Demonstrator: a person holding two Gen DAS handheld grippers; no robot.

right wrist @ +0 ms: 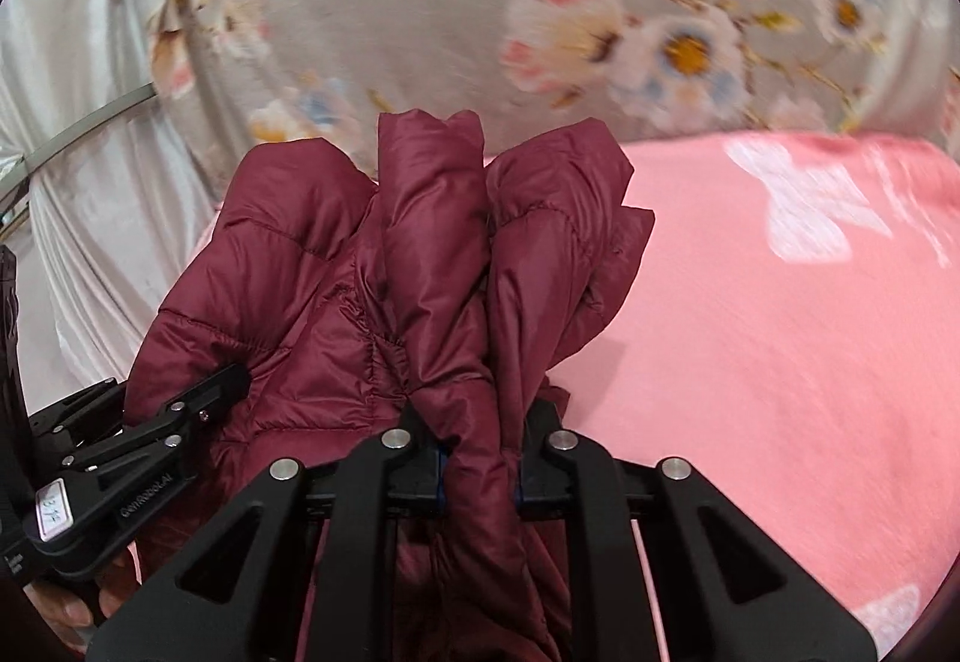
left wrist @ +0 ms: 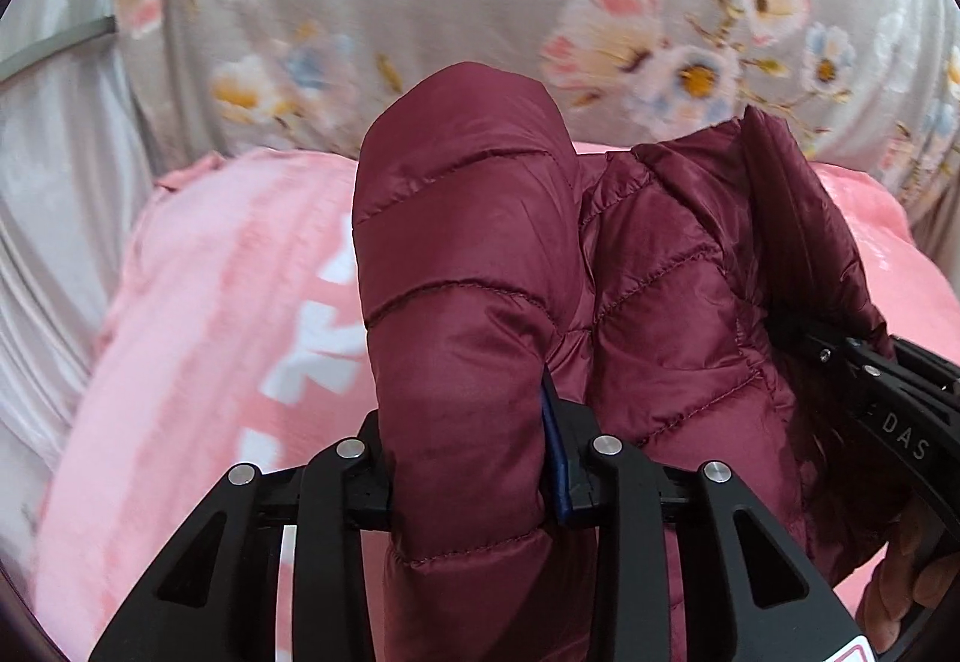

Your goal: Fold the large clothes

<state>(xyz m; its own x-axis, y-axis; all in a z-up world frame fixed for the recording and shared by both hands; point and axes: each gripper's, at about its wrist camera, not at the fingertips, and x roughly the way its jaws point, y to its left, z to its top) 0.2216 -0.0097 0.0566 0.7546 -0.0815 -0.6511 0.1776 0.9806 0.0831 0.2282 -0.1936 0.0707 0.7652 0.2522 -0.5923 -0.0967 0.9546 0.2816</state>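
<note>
Maroon puffer jacket (left wrist: pixel 468 254) bunched between both grippers' jaws, each clenched on it (over pink blanket (right wrist: pixel 780 332))

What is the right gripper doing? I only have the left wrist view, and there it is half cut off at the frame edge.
Observer: The right gripper is shut on a thin bunched fold of the maroon puffer jacket.
Operator: What lies to the right of that fold?
Observer: The pink blanket, bare of jacket there, with a white print on it.
Operator: Can you see my left gripper from there?
Observer: Yes, the left gripper shows at the lower left edge, its fingers pushed into the jacket's quilted side.
</note>
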